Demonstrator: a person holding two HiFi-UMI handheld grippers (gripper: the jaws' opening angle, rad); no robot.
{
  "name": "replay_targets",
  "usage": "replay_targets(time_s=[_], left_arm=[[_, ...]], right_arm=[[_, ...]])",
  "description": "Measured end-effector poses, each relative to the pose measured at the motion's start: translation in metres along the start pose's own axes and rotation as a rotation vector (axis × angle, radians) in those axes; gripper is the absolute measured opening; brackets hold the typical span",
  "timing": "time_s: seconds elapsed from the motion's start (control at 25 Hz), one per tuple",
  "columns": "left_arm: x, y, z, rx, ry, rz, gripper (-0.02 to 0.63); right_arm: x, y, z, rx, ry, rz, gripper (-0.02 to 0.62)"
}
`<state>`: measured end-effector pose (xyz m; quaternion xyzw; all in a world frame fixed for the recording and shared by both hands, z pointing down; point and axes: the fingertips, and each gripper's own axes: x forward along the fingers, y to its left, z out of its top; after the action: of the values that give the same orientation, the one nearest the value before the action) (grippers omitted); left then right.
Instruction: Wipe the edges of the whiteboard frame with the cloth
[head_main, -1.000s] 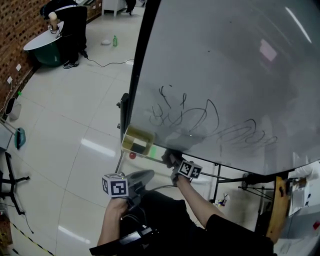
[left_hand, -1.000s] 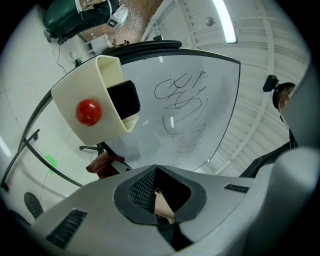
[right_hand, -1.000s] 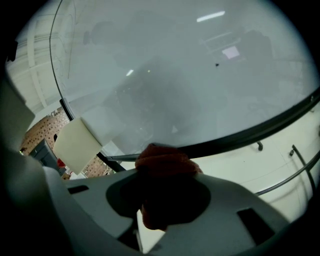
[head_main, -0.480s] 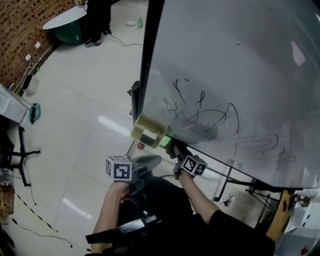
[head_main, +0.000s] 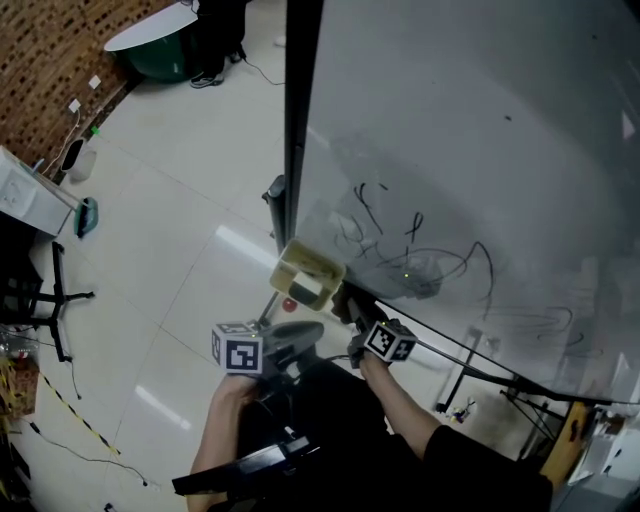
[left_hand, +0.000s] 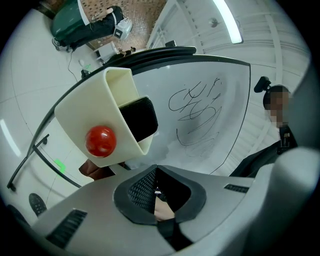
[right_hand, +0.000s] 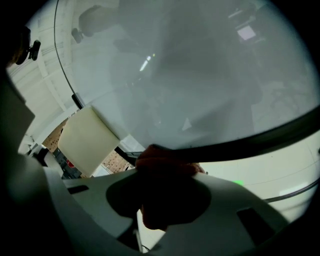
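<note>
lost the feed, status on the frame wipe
Left gripper shut, empty. Right gripper shut on cloth, against whiteboard frame bottom edge. Cream holder close by at corner.

Whiteboard (head_main: 480, 130) surface: smooth, glossy, reflective. Frame (head_main: 298, 120) at its edge: black. Holder (left_hand: 82, 112) at its lower corner: smooth cream plastic. Cloth (right_hand: 165, 167) on its frame: dark fabric. Floor (head_main: 170, 200) below: glossy tile.

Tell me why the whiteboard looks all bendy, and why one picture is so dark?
Left gripper view: the wide lens bows the whiteboard edge into a curve, and a ceiling lamp glares white. Right gripper view: dim, the cloth in the right tongs is a dark, blurry lump. Head view: a bright streak shines on the floor.
</note>
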<state>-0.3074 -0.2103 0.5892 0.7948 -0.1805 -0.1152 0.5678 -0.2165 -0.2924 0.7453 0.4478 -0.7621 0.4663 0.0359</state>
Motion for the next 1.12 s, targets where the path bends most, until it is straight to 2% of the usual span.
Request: replay_targets(time_s=[0.16,0.36,0.52,0.72,0.96,1.12], left_arm=[[-0.016,0.005,0.008,-0.012,-0.013,-0.019,-0.012],[-0.046,0.007,0.022,0.009,0.049,-0.051,-0.012],[-0.077,0.001,0.039,0.033,0.084,-0.085,-0.012],[-0.104,0.0,0.048,0.042,0.142,-0.125,-0.012],[-0.119,0.0,0.04,0.02,0.185,-0.145,-0.012],[-0.119,0.008,0.04,0.009,0.206,-0.131,-0.012]], right_arm=[[0.008,0.011,0.005,-0.047,-0.022,-0.002,0.103],[0.015,0.006,0.006,-0.056,-0.069,-0.082,0.103],[0.014,0.006,0.007,-0.033,-0.123,-0.173,0.102],[0.016,0.006,0.009,0.005,-0.183,-0.219,0.103],[0.015,0.005,0.008,0.083,-0.221,-0.227,0.101],[0.024,0.015,0.007,0.08,-0.218,-0.197,0.102]])
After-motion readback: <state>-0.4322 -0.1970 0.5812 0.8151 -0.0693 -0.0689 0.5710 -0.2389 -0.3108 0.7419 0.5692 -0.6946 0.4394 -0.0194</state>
